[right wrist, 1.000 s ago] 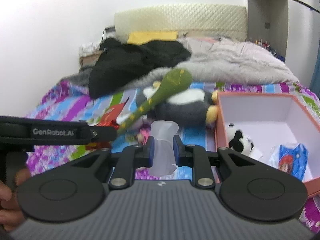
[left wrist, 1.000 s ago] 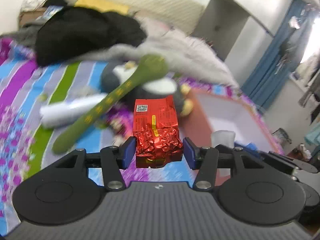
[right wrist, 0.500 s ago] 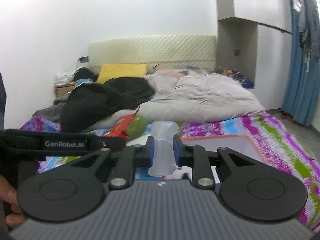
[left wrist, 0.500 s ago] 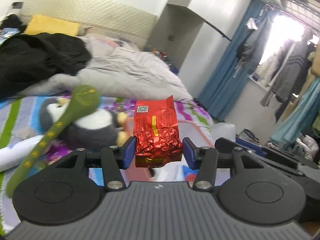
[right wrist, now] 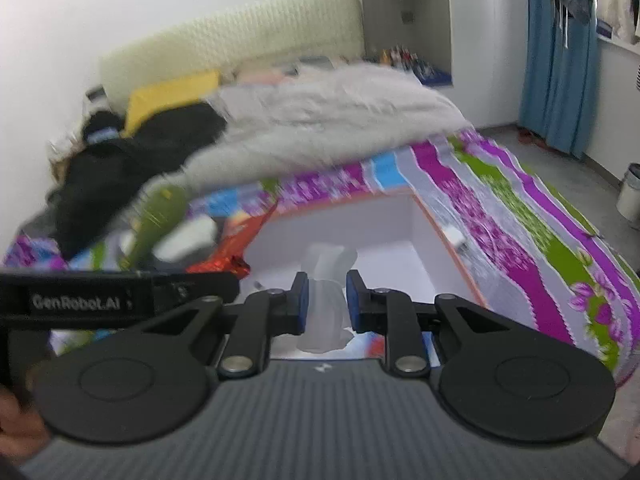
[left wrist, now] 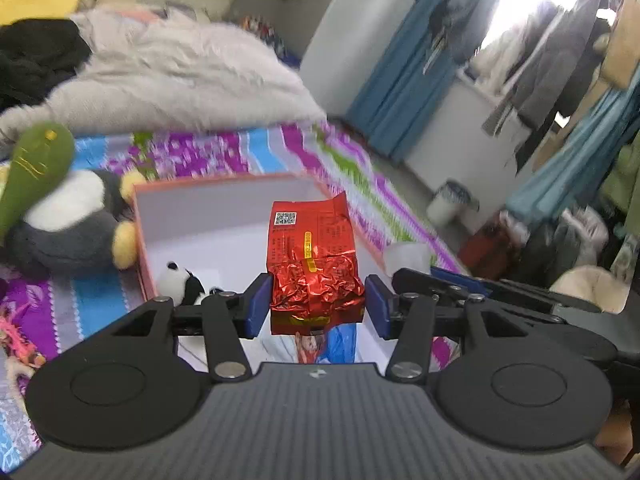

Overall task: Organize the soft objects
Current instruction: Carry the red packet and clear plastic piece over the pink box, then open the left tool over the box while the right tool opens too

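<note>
My left gripper (left wrist: pixel 318 306) is shut on a crinkled red foil packet (left wrist: pixel 314 264), held upright above the open orange-rimmed white box (left wrist: pixel 224 216). Inside the box lie a small panda plush (left wrist: pixel 182 282) and a blue printed packet (left wrist: pixel 332 344). My right gripper (right wrist: pixel 326 306) is shut on a soft translucent white cup (right wrist: pixel 326 300), also above the box (right wrist: pixel 380 236). The left gripper's arm (right wrist: pixel 116 300) and the red packet's edge (right wrist: pixel 232 248) show at the left of the right wrist view. The right gripper's arm (left wrist: pixel 500 292) with the cup (left wrist: pixel 408 254) shows at the right of the left wrist view.
A penguin plush (left wrist: pixel 68 236) with a long green plush (left wrist: pixel 34 168) over it lies left of the box on the striped bedspread (right wrist: pixel 500 216). A grey blanket (left wrist: pixel 172 76) and black clothes (right wrist: pixel 128 160) are piled behind. A bin (left wrist: pixel 450 204) stands on the floor beyond the bed.
Both grippers have swung right across the bed with their loads, from over the penguin and green plush to above the open box. Neither grip has changed.
</note>
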A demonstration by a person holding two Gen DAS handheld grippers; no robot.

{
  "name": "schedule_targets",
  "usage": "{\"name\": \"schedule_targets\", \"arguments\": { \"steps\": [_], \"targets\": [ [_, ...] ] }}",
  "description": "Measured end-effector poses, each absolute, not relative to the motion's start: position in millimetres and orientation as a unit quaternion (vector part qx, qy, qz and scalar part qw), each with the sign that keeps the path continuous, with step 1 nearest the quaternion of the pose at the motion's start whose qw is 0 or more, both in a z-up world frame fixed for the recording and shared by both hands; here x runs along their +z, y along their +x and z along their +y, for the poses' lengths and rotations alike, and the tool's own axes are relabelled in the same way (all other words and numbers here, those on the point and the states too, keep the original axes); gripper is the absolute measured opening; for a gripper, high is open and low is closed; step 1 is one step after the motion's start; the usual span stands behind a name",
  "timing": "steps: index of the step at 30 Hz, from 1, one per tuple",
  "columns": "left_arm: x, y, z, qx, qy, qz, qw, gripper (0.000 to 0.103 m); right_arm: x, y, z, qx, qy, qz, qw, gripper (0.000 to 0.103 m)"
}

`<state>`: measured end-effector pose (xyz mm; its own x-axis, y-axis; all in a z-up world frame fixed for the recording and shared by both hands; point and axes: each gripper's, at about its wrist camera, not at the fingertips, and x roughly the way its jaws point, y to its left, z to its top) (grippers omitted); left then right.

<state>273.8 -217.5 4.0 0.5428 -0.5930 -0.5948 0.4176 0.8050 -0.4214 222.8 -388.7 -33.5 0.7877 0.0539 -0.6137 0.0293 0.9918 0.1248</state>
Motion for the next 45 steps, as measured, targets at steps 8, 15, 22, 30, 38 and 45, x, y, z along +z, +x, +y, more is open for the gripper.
{"name": "schedule_targets", "arguments": {
  "steps": [8,15,22,30,38,45],
  "targets": [
    [-59.1,317.0,-258.3,-0.294,-0.098,0.466,0.829,0.056,-87.1,247.8,-428.2,-0.026,0.125,0.409,0.904,0.024],
    [-117.3,338.5,-285.1,-0.289,-0.09,0.529,0.792,0.056,-124.0,263.6,-453.0,-0.047,0.143,0.459,0.875,0.025],
    [-130.1,338.8,-299.7,-0.287,-0.067,0.536,0.791,0.059,-128.2,263.4,-457.4,-0.045,0.142,0.46,0.875,0.03],
    [-106.8,329.0,-297.0,-0.282,-0.041,0.51,0.812,0.059,-117.4,258.2,-456.4,-0.043,0.143,0.443,0.884,0.035],
    [-72.3,296.3,-275.0,-0.288,-0.027,0.445,0.848,0.059,-82.9,227.2,-431.4,-0.016,0.124,0.378,0.917,0.035],
    [-43.1,260.4,-242.1,-0.283,-0.031,0.385,0.878,0.059,-59.1,196.5,-394.6,0.018,0.101,0.325,0.94,0.035]
  ]
}}
